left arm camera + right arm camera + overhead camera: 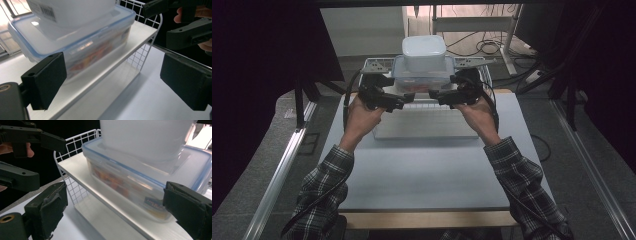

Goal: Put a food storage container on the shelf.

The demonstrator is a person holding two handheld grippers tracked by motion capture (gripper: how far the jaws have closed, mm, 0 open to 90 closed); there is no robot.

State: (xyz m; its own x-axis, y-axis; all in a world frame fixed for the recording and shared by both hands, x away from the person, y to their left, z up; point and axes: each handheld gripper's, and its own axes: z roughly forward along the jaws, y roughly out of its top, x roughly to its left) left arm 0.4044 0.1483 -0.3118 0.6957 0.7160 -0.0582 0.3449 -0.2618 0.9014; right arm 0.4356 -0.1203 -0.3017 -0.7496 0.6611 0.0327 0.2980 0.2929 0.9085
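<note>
Both hands reach for the big box (422,77) on the shelf (432,105). The left gripper (384,97) and right gripper (452,95) are wide apart, holding nothing. Next, squeeze the box sides.

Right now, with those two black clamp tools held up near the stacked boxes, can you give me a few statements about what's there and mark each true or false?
1. A white tub sits on top of a clear box with a blue-edged lid. True.
2. The clear box rests directly on the table. False: it stands on the upper level of a white wire shelf.
3. The left gripper is open, its fingers clamping nothing. True.
4. The right gripper is shut on the white tub. False: it is open, facing the clear box.
5. The clear box is empty. False: orange and red contents show through its wall.
</note>
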